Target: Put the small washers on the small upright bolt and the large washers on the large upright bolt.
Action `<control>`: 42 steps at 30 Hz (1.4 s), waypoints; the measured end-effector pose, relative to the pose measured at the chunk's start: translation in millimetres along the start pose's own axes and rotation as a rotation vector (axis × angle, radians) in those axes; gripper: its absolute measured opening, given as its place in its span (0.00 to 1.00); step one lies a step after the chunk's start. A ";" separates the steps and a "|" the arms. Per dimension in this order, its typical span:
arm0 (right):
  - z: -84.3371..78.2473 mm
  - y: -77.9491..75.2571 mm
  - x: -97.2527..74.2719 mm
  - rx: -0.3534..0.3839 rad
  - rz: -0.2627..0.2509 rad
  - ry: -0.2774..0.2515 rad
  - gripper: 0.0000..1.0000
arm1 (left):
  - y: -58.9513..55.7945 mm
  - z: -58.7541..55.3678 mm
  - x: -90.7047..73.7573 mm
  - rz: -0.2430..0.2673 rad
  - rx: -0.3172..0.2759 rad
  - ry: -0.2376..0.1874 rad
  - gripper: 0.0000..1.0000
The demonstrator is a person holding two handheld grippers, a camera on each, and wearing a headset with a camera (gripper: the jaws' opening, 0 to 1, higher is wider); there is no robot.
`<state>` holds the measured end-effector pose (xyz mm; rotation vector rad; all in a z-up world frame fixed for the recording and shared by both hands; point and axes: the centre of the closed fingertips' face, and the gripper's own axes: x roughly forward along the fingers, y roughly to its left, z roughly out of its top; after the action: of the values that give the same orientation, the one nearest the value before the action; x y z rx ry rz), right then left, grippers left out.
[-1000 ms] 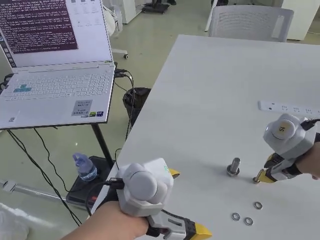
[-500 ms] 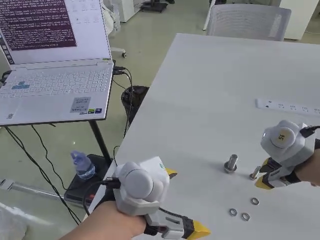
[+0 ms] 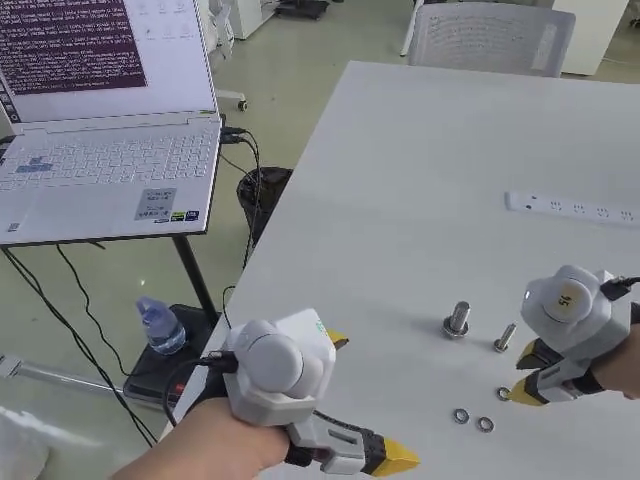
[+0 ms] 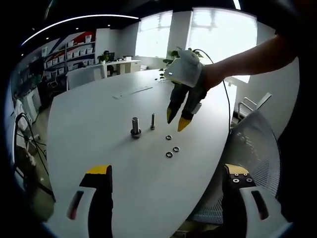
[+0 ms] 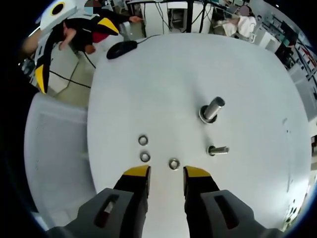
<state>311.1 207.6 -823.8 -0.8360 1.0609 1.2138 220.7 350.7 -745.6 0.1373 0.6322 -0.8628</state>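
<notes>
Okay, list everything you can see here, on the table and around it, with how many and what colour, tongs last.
table: one, white, runs across the head view
large bolt: one, silver, upright on the table
small bolt: one, silver, upright just right of the large bolt
washers: three, silver, loose and flat on the table, nearer the person than the bolts
power strip: one, white, on the table beyond the bolts
laptop: one, white, open on a stand left of the table
water bottle: one, bluish clear, on the floor below the laptop
chair: one, grey, at the table's far end
left tongs: one, grey with yellow tips, wide open, empty
right tongs: one, same colours, narrowly open, empty, just short of the washers
</notes>
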 end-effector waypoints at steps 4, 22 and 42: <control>-1.3 -0.4 2.8 0.001 0.000 0.003 0.28 | -3.3 -0.8 1.3 -0.012 0.002 0.000 0.95; -13.5 -9.0 31.1 0.022 -0.016 0.026 0.28 | -0.7 1.7 4.4 -0.011 0.003 -0.009 0.98; -15.7 -14.1 44.8 0.006 -0.053 0.044 0.27 | 1.8 -3.4 4.9 -0.019 -0.004 -0.001 0.93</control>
<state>322.9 204.5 -871.8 -0.8844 1.0709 1.1513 222.9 349.9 -751.4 0.1271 0.6356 -0.8801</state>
